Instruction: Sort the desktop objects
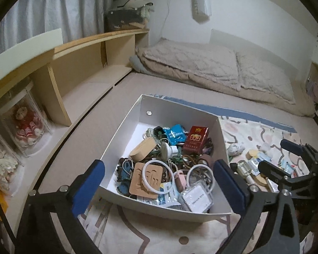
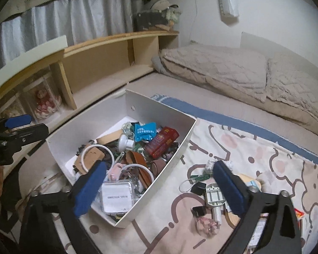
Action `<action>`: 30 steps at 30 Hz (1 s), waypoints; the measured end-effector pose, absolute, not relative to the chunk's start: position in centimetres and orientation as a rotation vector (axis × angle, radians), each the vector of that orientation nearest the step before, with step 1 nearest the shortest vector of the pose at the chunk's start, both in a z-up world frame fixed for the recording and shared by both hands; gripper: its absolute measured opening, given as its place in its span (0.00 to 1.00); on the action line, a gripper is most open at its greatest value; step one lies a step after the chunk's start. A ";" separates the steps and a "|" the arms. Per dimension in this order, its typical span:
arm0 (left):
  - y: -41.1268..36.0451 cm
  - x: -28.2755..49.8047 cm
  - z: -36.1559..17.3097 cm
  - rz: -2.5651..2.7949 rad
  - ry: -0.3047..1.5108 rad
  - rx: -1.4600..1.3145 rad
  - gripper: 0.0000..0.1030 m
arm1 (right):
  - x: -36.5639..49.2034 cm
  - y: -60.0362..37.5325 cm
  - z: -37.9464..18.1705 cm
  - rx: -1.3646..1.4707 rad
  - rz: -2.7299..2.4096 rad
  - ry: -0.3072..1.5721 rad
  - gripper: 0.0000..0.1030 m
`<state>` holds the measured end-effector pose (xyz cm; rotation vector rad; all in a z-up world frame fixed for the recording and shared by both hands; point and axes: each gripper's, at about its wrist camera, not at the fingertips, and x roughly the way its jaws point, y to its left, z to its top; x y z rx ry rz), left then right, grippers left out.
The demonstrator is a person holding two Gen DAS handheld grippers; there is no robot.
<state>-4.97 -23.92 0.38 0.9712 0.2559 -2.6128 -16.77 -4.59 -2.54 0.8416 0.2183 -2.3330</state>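
Desktop objects fill the white box (image 1: pixel 125 124), which sits on a patterned cloth (image 2: pixel 254 148) spread over the bed; a smaller scatter of them lies on the cloth just right of the box. Against the box's far right corner leans a red cigarette pack (image 1: pixel 195 140), light and stiff, best pinched across its flat faces. At the box's near right corner sits a clear plastic case (image 1: pixel 196 199) with a white label, hard and probably slippery, so its narrow sides look the safer hold. Left of it in the box lie a tan leather patch (image 1: pixel 145 180) and white rings (image 1: pixel 156 172), thin, light and tangled with cords, likely to drag neighbours along. Right of the box, small metal and plastic bits (image 2: pixel 214 194) lie loose and well apart from its wall.

The left gripper (image 1: pixel 159 187) hovers over the box's near wall, jaws wide apart and empty. The right gripper (image 2: pixel 159 187) straddles the box's right wall, jaws likewise spread, holding nothing. The box's thin upright walls could catch a finger; open cloth beyond the scatter gives room to move.
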 end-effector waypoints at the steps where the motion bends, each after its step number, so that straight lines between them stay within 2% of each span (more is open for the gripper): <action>1: -23.7 -4.7 0.5 -2.618 0.256 0.970 1.00 | -16.5 -4.4 -2.4 0.837 -2.328 0.212 1.00; 16: -18.7 0.0 3.5 -2.670 0.163 0.857 1.00 | -11.8 -0.1 0.6 0.712 -2.334 0.123 1.00; 25: -15.0 2.2 2.9 -2.721 0.052 0.868 1.00 | -8.3 2.3 1.4 0.667 -2.339 0.110 1.00; 30: -13.8 2.9 2.3 -2.749 0.071 0.901 1.00 | -6.6 3.5 0.9 0.653 -2.353 0.130 1.00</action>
